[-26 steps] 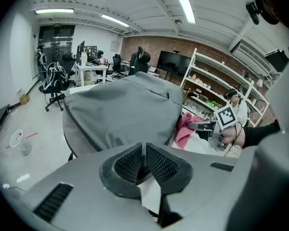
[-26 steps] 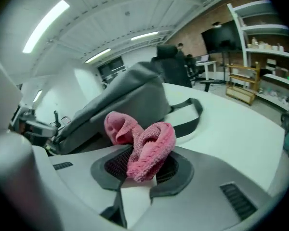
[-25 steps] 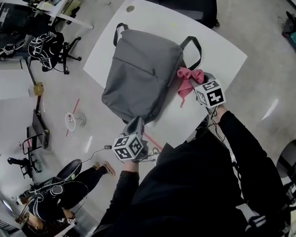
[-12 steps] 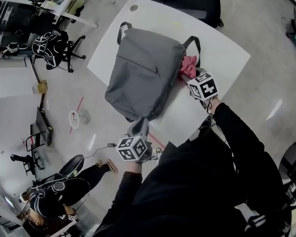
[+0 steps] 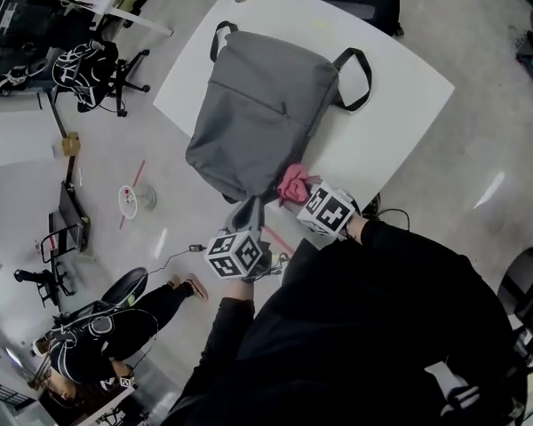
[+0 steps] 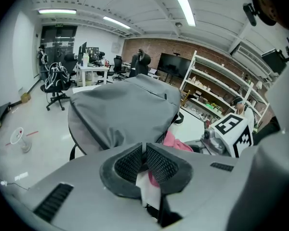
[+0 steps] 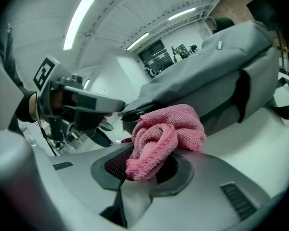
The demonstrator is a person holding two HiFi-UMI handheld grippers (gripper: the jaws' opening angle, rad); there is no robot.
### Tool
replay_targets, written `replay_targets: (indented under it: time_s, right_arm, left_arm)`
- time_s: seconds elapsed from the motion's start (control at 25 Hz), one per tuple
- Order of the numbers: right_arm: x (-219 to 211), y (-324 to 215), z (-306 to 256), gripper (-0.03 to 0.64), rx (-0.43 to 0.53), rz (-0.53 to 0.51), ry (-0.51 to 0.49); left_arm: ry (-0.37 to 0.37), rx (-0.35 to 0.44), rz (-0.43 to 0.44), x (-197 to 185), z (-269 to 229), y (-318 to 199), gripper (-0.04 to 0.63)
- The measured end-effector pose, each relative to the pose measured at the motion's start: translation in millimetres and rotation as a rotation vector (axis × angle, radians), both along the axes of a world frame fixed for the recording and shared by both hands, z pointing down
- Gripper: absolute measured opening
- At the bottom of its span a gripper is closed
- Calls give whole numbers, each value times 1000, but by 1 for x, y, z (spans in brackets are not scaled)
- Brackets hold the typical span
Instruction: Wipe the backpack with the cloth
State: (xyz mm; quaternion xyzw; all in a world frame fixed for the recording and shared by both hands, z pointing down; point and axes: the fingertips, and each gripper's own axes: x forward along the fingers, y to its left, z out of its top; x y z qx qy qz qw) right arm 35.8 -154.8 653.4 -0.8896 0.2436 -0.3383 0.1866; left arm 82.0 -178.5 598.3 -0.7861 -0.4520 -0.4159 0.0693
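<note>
While a second ago the right gripper [image 5: 304, 195] held the pink cloth [image 5: 293, 183] out beside the far right side of the grey backpack [image 5: 258, 105], close to the black shoulder strap [image 5: 360, 78], it now sits at the bag's near end, well away from that strap. Half a second ago the cloth was pressed to the bag's right edge beside the strap; it is now bunched against the near bottom edge, where the bag hangs at the rim of the white table [image 5: 400, 105]. The right gripper view shows the claw clamped on the cloth, the folds spilling up and over both pads, with the bag's grey side and a dark strap just behind. The left gripper [image 5: 249, 216] has not shifted: as in both earlier frames it stays at the bag's near bottom corner, its claw shut tight, with the grey fabric puckering toward the pads as though pinched. The two grippers, well apart a second ago, now lie just beside each other, and the backpack lies flat on the table as before.
</note>
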Motion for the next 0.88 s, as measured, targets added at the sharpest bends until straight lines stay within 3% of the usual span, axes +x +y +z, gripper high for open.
replay_targets:
  time_s: [0.16, 0.24, 0.36, 0.56, 0.72, 0.88]
  right_arm:
    - [-14, -58, -8, 110, 25, -157, 24]
    - [-17, -62, -3, 110, 36, -161, 21]
    - [-13, -23, 12, 110, 75, -31, -22]
    - [-6, 107, 28, 110, 100, 264, -79]
    - [-4, 216, 27, 110, 37, 458, -93]
    - [12, 306, -5, 110, -26, 608, -30]
  left_arm:
    - [-10, 0, -20, 1, 2, -9, 20]
    - [-13, -1, -27, 0, 3, -9, 20]
    - [-13, -5, -30, -5, 3, -9, 20]
    - [-14, -9, -46, -12, 3, -11, 20]
    - [-10, -12, -59, -19, 0, -13, 20]
    - [2, -10, -87, -24, -6, -18, 20]
